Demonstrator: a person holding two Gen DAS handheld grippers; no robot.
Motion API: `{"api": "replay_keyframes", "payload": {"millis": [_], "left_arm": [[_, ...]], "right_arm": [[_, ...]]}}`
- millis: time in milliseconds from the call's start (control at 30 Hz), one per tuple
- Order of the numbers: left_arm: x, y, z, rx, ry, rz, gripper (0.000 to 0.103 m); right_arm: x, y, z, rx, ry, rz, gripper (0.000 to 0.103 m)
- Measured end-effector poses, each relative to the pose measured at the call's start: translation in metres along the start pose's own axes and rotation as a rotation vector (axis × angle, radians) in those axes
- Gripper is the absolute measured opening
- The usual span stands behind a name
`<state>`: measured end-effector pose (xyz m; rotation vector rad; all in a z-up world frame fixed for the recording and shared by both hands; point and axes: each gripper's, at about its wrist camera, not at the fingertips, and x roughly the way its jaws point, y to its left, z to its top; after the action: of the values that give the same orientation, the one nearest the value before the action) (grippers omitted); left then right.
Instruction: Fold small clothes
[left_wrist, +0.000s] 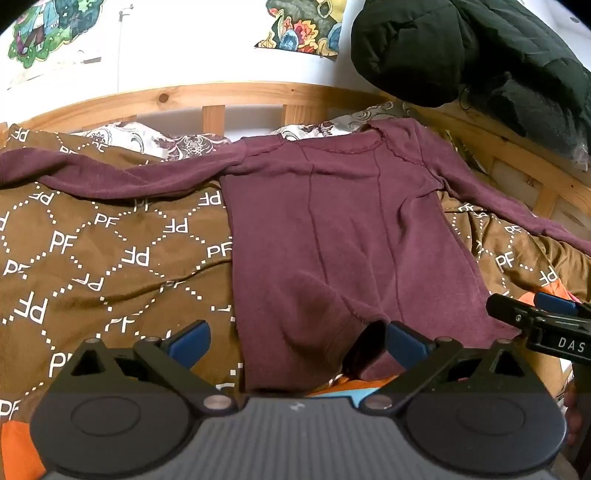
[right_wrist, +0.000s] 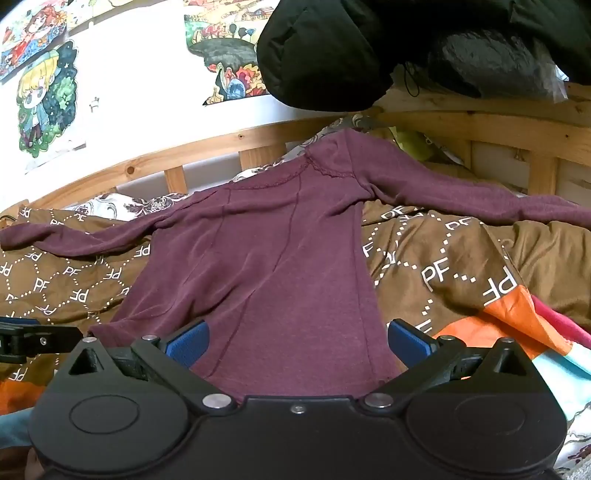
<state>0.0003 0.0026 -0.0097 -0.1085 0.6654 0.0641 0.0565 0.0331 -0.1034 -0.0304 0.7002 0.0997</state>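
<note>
One brown bedspread (left_wrist: 92, 258) printed with white "PF" diamonds covers most of the bed, and a pale wooden bed frame (left_wrist: 214, 94) with slats runs behind it against a white wall hung with colourful posters (right_wrist: 48, 99). Above the far right corner a bulky black padded jacket (left_wrist: 461, 48) hangs over the frame. A patterned white pillow (left_wrist: 147, 138) peeks out between the bedspread and the slats.

Spread flat on the bedspread lies the maroon long-sleeved top (left_wrist: 343, 229), neckline toward the frame and hem toward the cameras. Its two sleeves stretch out to either side, the left one reaching far across the brown cloth, the right one running toward the frame's corner. Seams run down its front, and the fabric is lightly wrinkled near the hem.

An orange and light-blue striped cloth (right_wrist: 517, 321) shows under the bedspread's near right edge.

The left gripper (left_wrist: 295, 343) hovers at the top's hem with its blue-padded fingers spread wide, the left finger over the bedspread and the right over the garment's lower edge, gripping nothing. The right gripper (right_wrist: 295, 343) sits likewise low at the hem, jaws wide apart with the maroon fabric between them, nothing pinched.
</note>
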Motion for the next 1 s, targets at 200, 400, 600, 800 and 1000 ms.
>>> {"api": "replay_keyframes", "payload": {"millis": [200,400,600,800,1000], "left_arm": [[0.0,0.0002,0.0009,0.0,0.001,-0.001,0.102],[-0.0001,0.0,-0.0001,-0.002,0.003,-0.001,0.102],[-0.0001,0.0001,0.0003,-0.002,0.003,-0.001,0.102],[0.0002,0.0002,0.0014,-0.002,0.004,-0.001,0.102],[0.0002,0.0001,0.0017,-0.002,0.004,-0.001,0.102]], "right_arm": [[0.0011,-0.0039,0.0003,0.004,0.002,-0.002,0.103],[0.0021,-0.0016,0.0001,0.009,0.005,-0.004,0.103],[0.0036,-0.0018,-0.0012,0.009,-0.002,-0.001,0.103],[0.0055,-0.0026,-0.0038,0.006,-0.005,-0.008,0.103],[0.0045,-0.0025,-0.002,0.006,-0.023,-0.004,0.103]]}}
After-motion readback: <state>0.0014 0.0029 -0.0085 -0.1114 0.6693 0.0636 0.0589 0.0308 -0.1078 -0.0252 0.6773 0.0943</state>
